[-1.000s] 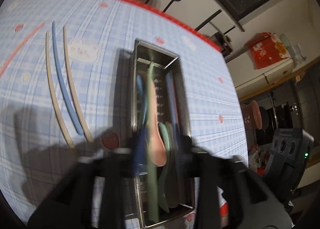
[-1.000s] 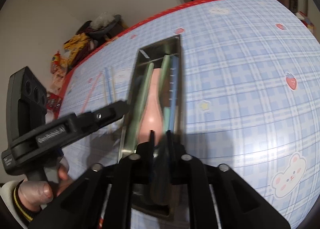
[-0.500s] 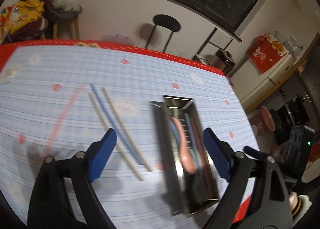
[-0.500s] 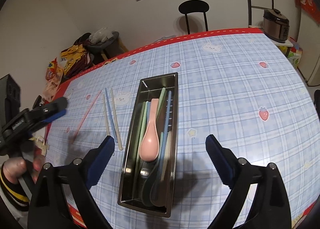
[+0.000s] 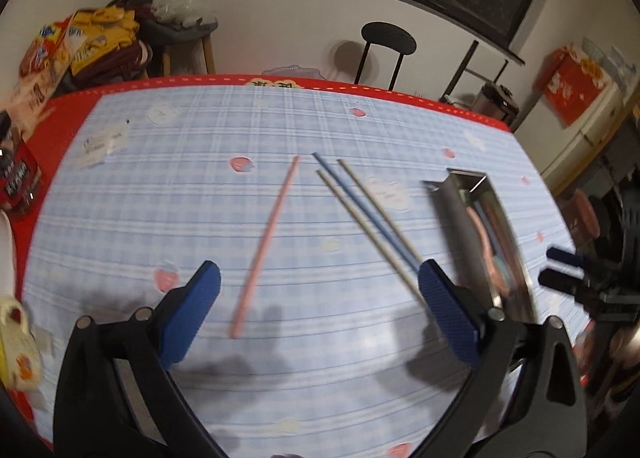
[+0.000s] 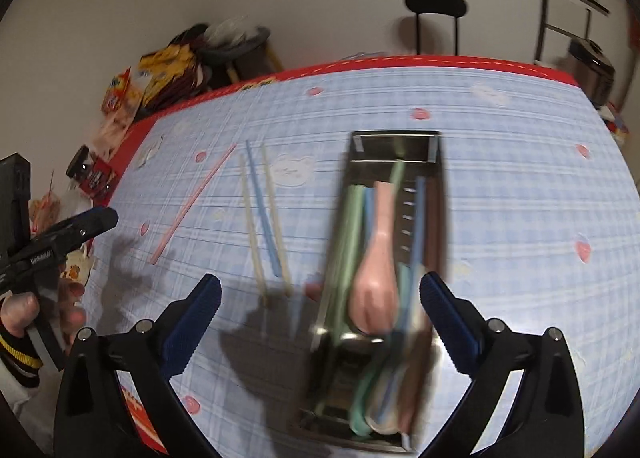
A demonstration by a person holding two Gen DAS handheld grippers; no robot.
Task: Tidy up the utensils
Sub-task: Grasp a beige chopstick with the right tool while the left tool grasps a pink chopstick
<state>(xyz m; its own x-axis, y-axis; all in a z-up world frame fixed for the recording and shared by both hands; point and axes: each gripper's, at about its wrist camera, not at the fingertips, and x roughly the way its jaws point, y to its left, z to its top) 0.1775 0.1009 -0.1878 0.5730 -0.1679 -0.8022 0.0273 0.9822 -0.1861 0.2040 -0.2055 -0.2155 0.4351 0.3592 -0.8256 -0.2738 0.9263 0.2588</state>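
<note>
Left jaws: your left gripper (image 5: 319, 290) has its jaws spreading wide, still opening, with nothing pressed between the blue pads (image 5: 192, 310); only the lower end of the pink chopstick (image 5: 267, 239) shows in the gap, lying on the desk below.
Right jaws: your right gripper (image 6: 320, 300) is likewise opening to its full spread and holds nothing; the metal tray (image 6: 436, 186) sits under the gap, untouched by either pad.
Tray: long steel tray, centre right in the right wrist view, right edge in the left wrist view (image 5: 452, 210). It holds a pink spoon (image 6: 378, 266), a green utensil (image 6: 348, 226) and a blue chopstick (image 6: 418, 218), all lying lengthwise (blur hides the rest at the near end).
Loose chopsticks: three lie close together on the desk, a blue one (image 5: 368, 214) between two cream ones (image 5: 360, 226), left of the tray; the pink chopstick lies apart, further left.
Desk: blue checked cloth (image 5: 160, 198) with a red border.
Your hand: a hand (image 6: 24, 306) with a striped cuff grips the left gripper's handle at the left edge of the right wrist view.
</note>
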